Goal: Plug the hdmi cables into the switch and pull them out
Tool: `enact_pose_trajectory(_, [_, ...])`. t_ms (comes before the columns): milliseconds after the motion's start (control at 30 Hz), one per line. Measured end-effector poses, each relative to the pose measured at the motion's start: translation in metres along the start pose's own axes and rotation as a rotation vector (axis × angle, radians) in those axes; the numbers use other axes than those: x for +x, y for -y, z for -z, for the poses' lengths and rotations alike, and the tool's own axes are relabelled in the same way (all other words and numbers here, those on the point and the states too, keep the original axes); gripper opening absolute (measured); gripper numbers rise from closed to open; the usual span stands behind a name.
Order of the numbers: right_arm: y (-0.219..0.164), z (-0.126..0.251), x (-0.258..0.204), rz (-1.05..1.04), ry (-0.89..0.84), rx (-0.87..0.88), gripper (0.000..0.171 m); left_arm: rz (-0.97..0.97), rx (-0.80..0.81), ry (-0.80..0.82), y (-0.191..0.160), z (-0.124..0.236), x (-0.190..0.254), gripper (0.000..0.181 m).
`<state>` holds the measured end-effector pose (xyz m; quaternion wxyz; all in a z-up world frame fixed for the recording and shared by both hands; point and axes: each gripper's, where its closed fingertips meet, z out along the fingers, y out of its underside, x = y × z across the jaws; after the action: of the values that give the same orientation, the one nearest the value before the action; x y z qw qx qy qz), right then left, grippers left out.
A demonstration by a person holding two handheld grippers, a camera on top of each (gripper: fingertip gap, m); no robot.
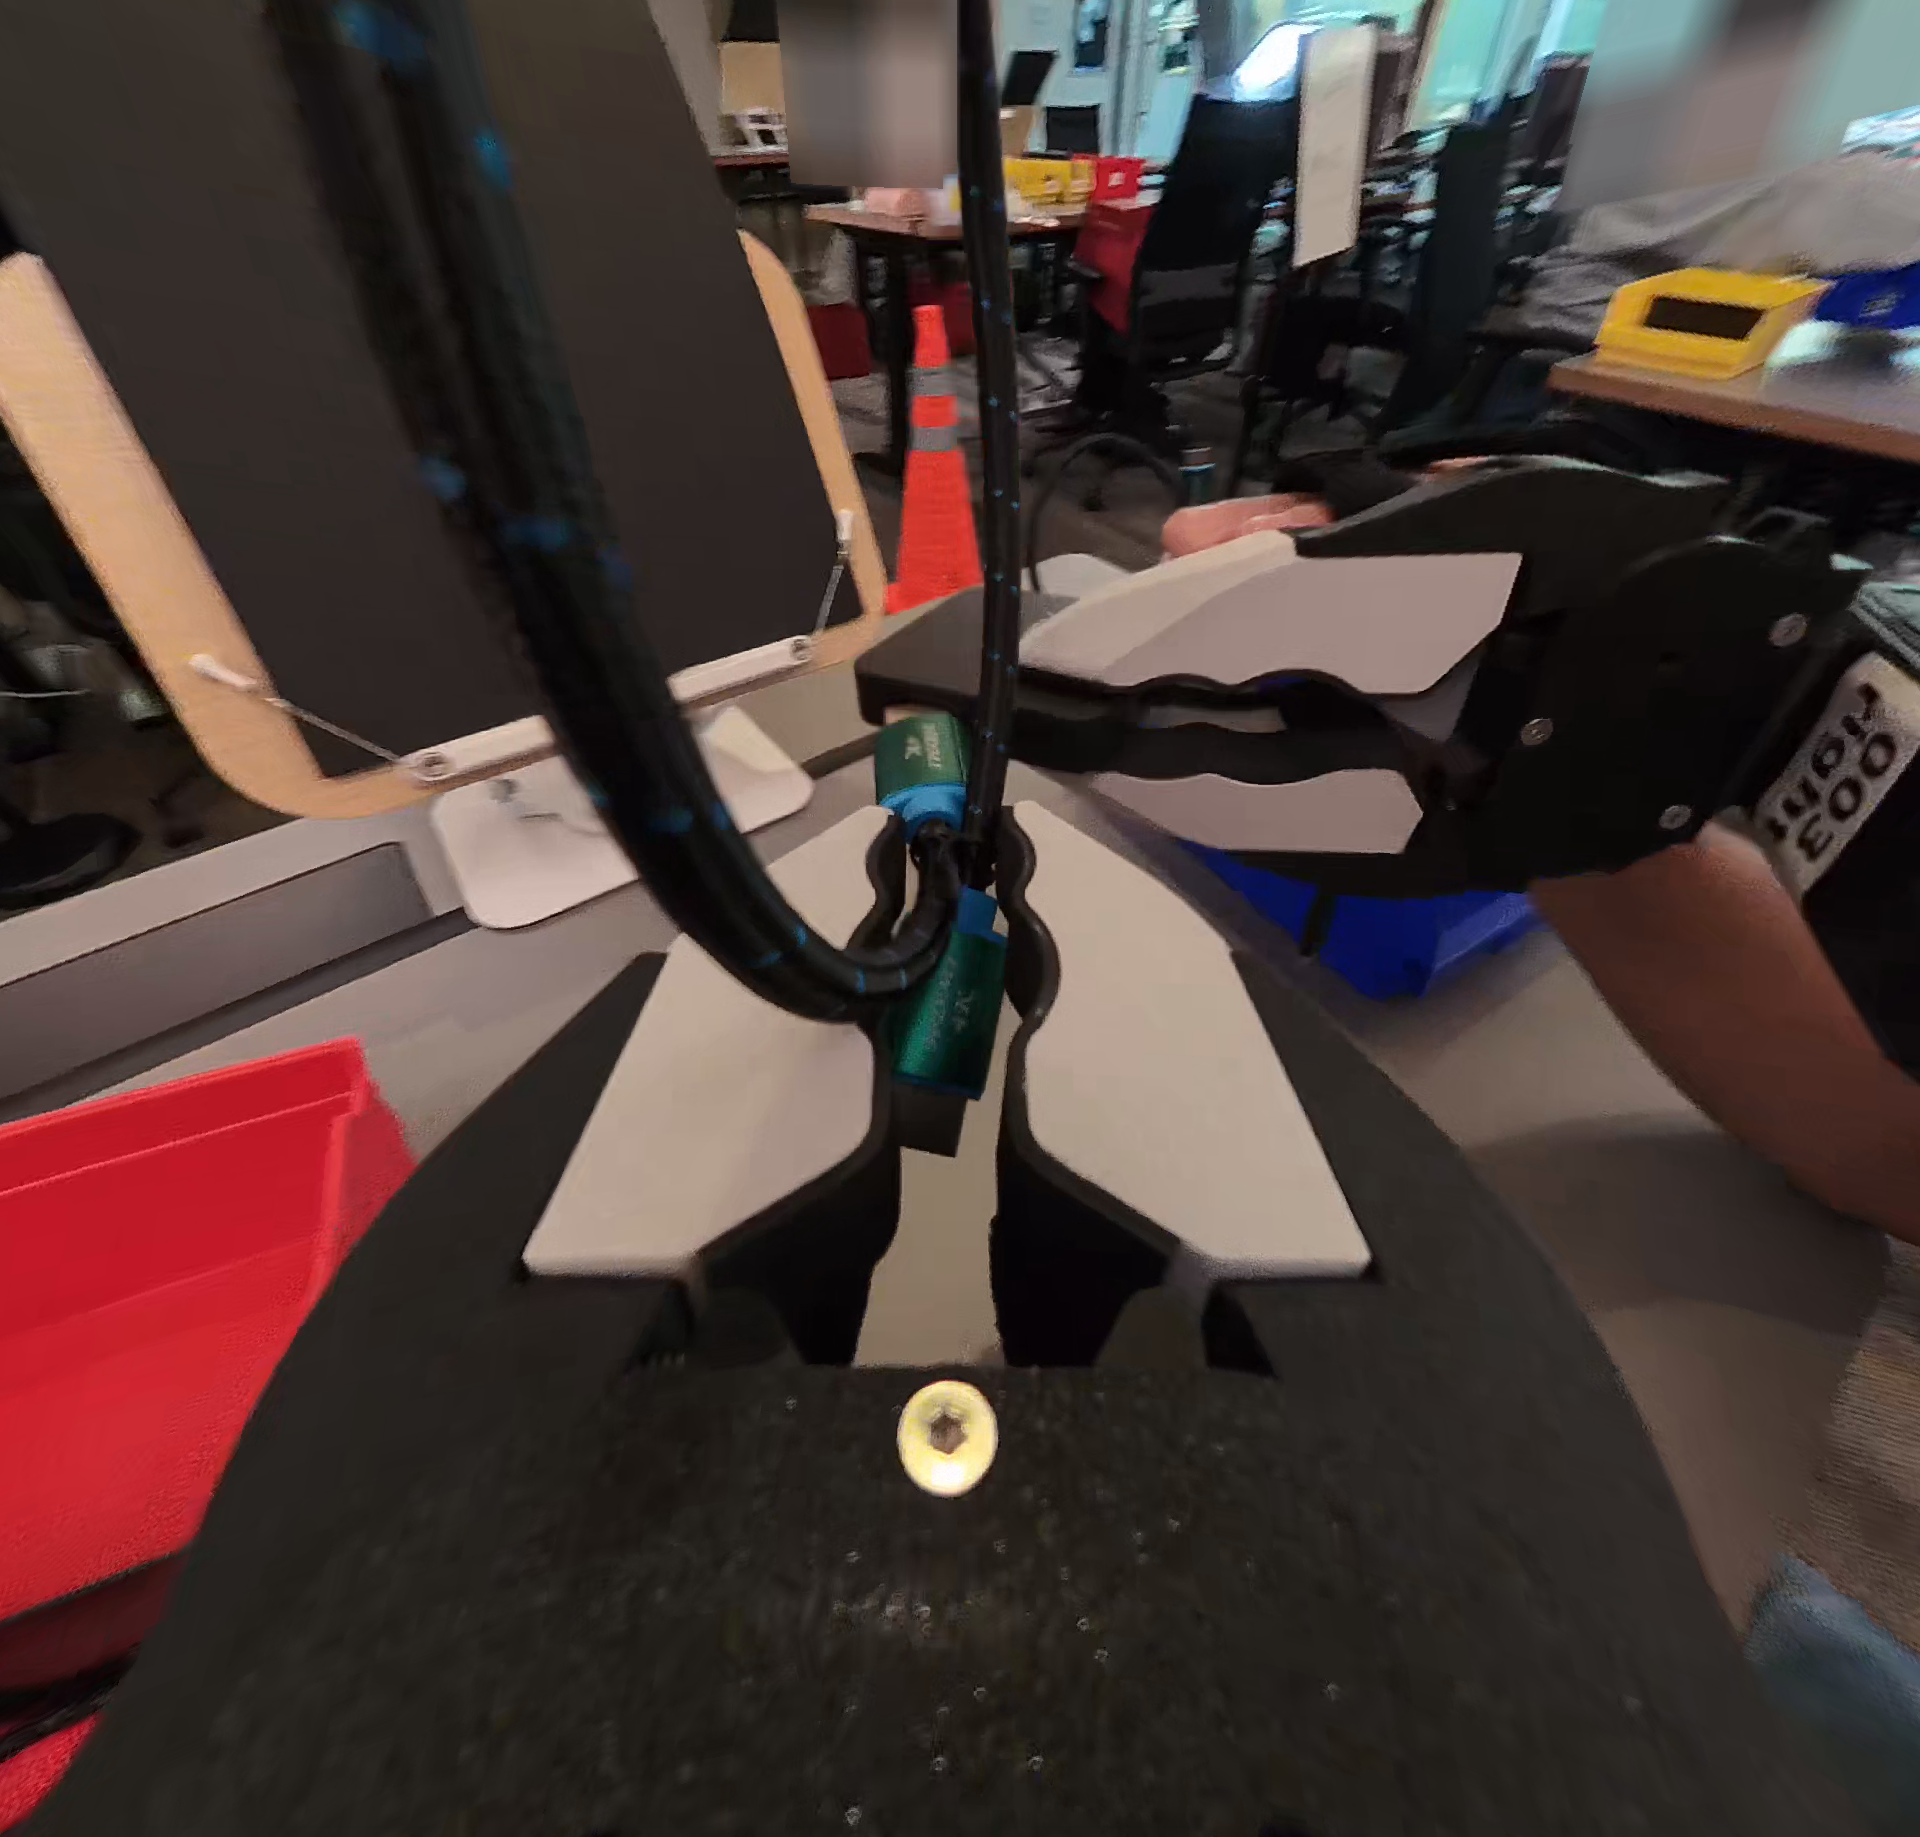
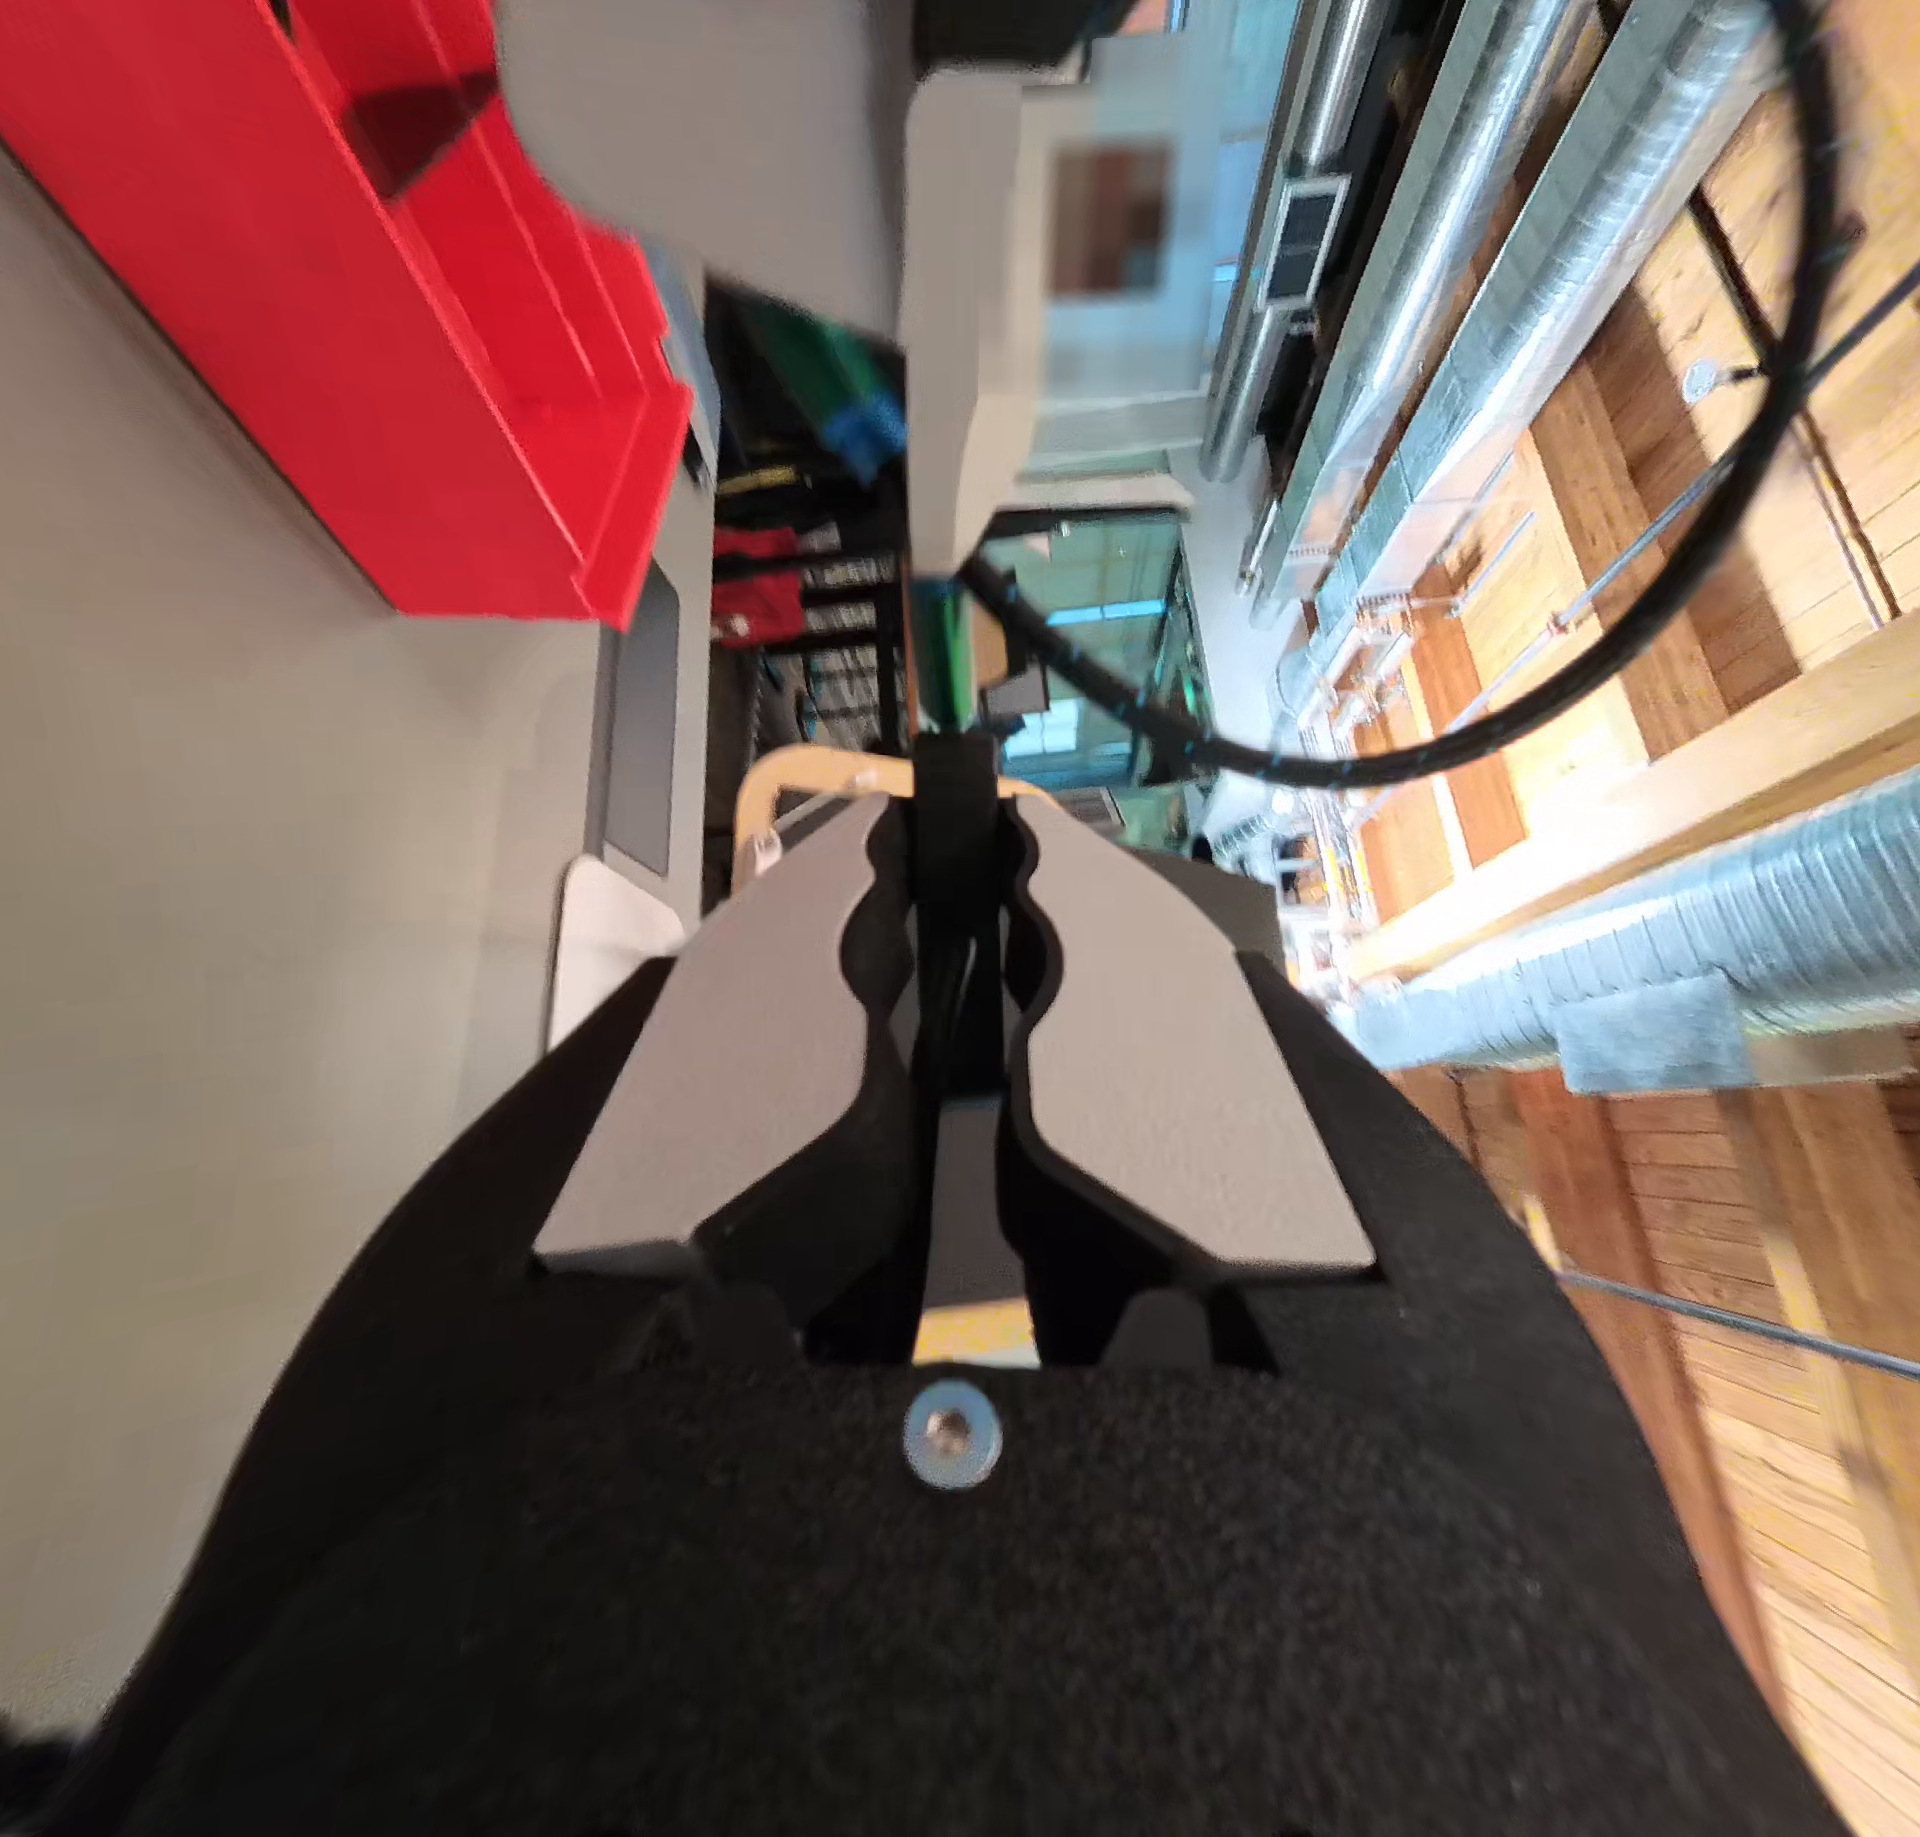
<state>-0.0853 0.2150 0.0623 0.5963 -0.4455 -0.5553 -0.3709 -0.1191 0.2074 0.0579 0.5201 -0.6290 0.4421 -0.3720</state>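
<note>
Left gripper is clamped on a green plug and its looping black cable, while just beyond, right gripper pinches the black switch flat — probably bracing it — another green plug already seated underneath.

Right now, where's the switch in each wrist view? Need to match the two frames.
Left wrist view: the switch is a flat black box just above centre, clamped in the right tongs that reach in from the right, a green plug in its near edge.
Right wrist view: centre, a thin black edge between this view's own tongs.
Shared landmark: the red bin, lower left in the left view, upper left in the right view.
</note>
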Motion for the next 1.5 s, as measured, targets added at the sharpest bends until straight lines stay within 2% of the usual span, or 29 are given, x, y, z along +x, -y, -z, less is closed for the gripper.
enact_pose_trajectory(67, [0.013,0.001,0.0,-0.042,0.026,0.055,0.014,0.031,0.012,-0.024,-0.001,0.0,-0.002,0.016])
enact_pose_trajectory(367, [0.013,0.005,0.003,-0.048,0.026,0.104,0.014,0.018,0.014,-0.092,0.008,0.021,0.003,0.015])
enact_pose_trajectory(533, [0.017,0.008,0.003,-0.092,0.04,0.149,0.015,0.105,0.053,-0.036,0.009,0.035,-0.037,0.015])
enact_pose_trajectory(633, [0.031,0.014,0.004,-0.189,0.083,0.252,0.015,0.192,0.012,-0.134,-0.005,0.025,-0.035,0.015])
enact_pose_trajectory(700, [0.042,0.018,0.005,-0.263,0.109,0.338,0.014,0.244,0.034,-0.28,-0.009,0.016,-0.016,0.015])
enact_pose_trajectory(767, [0.045,0.018,0.003,-0.307,0.13,0.371,0.015,0.262,0.058,-0.32,-0.012,0.012,-0.01,0.015])
enact_pose_trajectory(933, [0.035,0.014,-0.002,-0.324,0.163,0.342,0.015,0.328,0.104,-0.37,-0.013,0.019,-0.014,0.016])
enact_pose_trajectory(1133, [0.017,0.003,-0.013,-0.297,0.196,0.213,0.015,0.253,0.076,-0.296,-0.018,0.019,-0.018,0.016])
enact_pose_trajectory(1267, [0.012,-0.003,-0.019,-0.258,0.204,0.15,0.016,0.237,0.059,-0.308,-0.02,0.014,-0.012,0.016])
enact_pose_trajectory(1500, [0.005,-0.003,-0.025,-0.267,0.24,0.141,0.015,0.223,0.032,-0.336,-0.026,0.006,-0.002,0.016])
